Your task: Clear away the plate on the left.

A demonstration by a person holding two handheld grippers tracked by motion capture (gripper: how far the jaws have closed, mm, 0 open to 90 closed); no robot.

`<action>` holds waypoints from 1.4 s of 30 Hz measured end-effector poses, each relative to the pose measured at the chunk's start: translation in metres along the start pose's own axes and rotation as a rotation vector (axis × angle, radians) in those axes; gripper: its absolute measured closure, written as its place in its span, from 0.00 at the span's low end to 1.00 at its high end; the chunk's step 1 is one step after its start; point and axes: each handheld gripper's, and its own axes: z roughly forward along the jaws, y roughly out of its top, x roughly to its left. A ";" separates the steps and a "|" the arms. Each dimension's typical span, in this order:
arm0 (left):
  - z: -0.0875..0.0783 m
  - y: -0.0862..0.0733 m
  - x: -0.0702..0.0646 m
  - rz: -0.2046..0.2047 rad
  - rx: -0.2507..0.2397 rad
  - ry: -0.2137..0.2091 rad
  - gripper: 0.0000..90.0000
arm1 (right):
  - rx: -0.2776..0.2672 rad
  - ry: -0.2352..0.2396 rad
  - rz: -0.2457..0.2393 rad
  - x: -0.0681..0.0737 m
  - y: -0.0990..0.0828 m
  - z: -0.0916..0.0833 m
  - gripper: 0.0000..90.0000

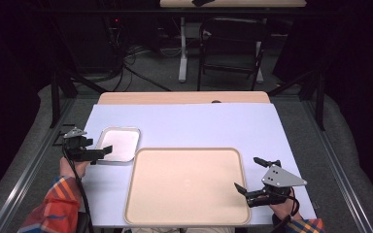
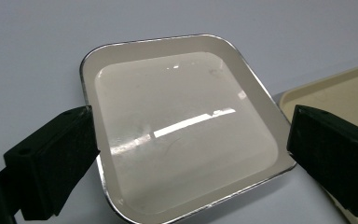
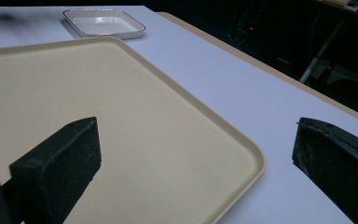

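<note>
White-covered table point(image 1: 199, 124), a bare wooden strip point(image 1: 175, 98) along its far edge. Beyond the table stood a dark metal chair point(image 1: 230, 48), with a white desk leg point(image 1: 182, 48) just left of the chair. Black cables point(image 1: 126, 58) lay loose on grey floor past the table's far left corner. A black stand point(image 1: 56, 92) was off the table's left side.

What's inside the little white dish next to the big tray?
Nothing. The little white dish has a bare, shiny bottom showing only light reflections. The left claw hangs open over it; its fingers hide just two bits of the rim. What is underneath the dish is hidden.
</note>
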 end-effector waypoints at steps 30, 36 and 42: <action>0.029 -0.004 0.039 -0.147 0.128 0.115 0.56 | 0.023 -0.005 -0.005 0.000 0.000 0.002 0.02; 0.031 -0.004 0.039 -0.135 0.133 0.142 0.66 | 0.025 -0.005 -0.003 0.000 -0.001 0.002 0.02; 0.031 -0.004 0.039 -0.127 0.134 0.146 0.76 | 0.029 -0.010 0.000 0.000 -0.001 0.002 0.03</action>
